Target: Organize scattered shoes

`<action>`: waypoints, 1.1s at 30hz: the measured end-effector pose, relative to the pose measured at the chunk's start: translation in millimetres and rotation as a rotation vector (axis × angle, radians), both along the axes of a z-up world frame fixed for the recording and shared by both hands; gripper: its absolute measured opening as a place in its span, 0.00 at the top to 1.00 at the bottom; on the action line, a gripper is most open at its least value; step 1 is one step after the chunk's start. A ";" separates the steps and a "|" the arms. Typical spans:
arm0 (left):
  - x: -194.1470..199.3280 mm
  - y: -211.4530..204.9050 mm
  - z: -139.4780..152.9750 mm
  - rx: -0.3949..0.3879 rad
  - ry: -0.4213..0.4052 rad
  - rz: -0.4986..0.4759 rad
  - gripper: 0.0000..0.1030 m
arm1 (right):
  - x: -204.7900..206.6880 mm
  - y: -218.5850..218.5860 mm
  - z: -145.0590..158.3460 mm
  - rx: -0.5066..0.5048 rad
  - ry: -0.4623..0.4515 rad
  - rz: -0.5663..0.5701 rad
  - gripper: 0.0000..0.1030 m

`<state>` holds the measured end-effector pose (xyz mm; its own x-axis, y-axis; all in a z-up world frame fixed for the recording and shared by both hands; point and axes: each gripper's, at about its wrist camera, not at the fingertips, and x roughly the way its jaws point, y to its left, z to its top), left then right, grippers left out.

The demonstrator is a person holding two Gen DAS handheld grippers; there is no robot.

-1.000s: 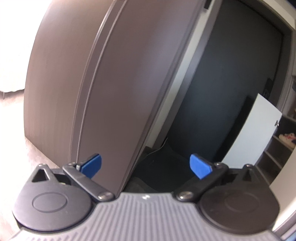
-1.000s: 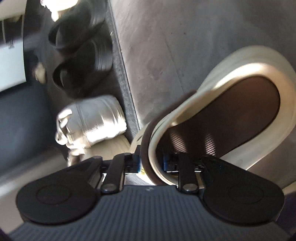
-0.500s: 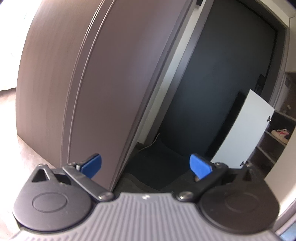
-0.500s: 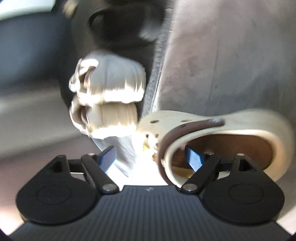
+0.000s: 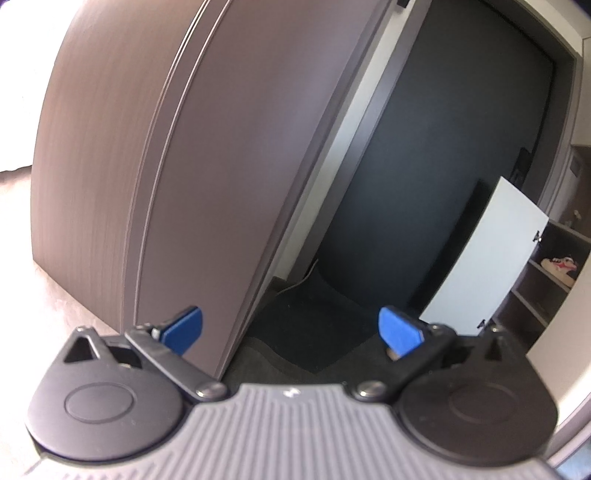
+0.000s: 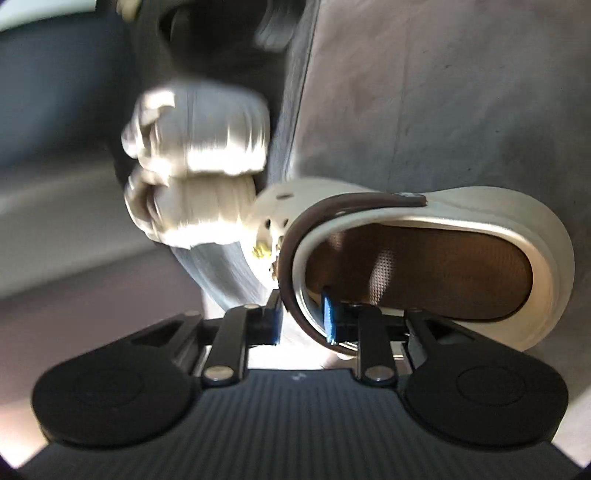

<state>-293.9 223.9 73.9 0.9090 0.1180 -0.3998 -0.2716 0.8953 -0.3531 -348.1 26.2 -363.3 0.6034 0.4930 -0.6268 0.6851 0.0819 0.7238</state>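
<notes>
- Since half a second ago, the right gripper (image 6: 300,320) has been closing again: its blue pads, spread wide then, are now pressing in on the rim of the cream clog (image 6: 424,258).
- Going left to right in the left wrist view, a brown wood-grain door (image 5: 166,166) is filling the left half of the frame, standing open.
- The left gripper (image 5: 291,328) is hovering in front of that door's edge with its blue pads spread wide apart and nothing between them.
- Behind it, a dark door (image 5: 443,166) is closing off the entry, with a dark mat (image 5: 314,332) lying at its foot.
- Further right, a white cabinet door (image 5: 487,258) is hanging open, and on a shelf (image 5: 546,273) beside it a pale sneaker with red marks (image 5: 559,264) is sitting.
- In the right wrist view, two pale shoes (image 6: 199,162) are lying side by side at the left, blurred, on a dark mat (image 6: 147,92), with a black shoe (image 6: 221,33) further off at the top.
- Right of them, the cream clog with its brown strap and brown footbed is lying on its side over the grey floor (image 6: 443,92), opening towards the camera.
- The right gripper is pinching the clog's rim and strap between nearly closed pads, one inside the opening and one outside.
</notes>
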 end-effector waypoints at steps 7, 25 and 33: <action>8.3 -6.3 -1.9 0.028 0.011 -0.024 0.00 | -2.1 9.6 6.1 0.007 0.019 -0.087 0.80; 58.7 -41.0 -5.0 0.064 0.120 -0.259 0.00 | 8.6 -3.8 63.2 -0.133 0.029 0.005 0.15; 123.5 -134.8 10.3 0.263 0.083 -0.573 0.00 | 76.6 -90.7 179.1 -0.422 -0.190 0.135 0.15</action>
<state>-170.4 89.1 84.2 0.8242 -0.2736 -0.4958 0.2588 0.9607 -0.1000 -271.5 -64.4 -184.2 0.6746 0.3007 -0.6741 0.5074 0.4743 0.7194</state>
